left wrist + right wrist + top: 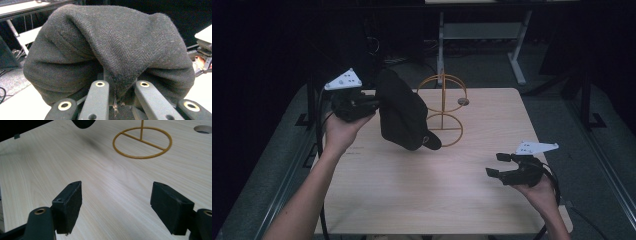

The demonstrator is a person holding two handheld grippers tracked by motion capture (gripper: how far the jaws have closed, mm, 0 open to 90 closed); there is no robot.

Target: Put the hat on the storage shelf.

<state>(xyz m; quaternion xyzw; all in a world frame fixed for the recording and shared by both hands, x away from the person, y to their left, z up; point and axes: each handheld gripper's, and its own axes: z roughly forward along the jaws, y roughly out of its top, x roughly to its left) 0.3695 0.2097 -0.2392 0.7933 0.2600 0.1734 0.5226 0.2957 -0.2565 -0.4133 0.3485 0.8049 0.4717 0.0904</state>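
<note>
The left claw [374, 104] is squeezed tight on a black cap [401, 111]. It holds the cap up in the air, off the worktop [422, 190]. The cap hangs just left of the gold wire stand [443, 107] and covers part of it. The stand has a round ring at the bottom that sits flat on the worktop. Well to the right of the stand, nearer the person, the right claw [498, 164] is wide open. Nothing is between its two black pads [68, 203].
</note>
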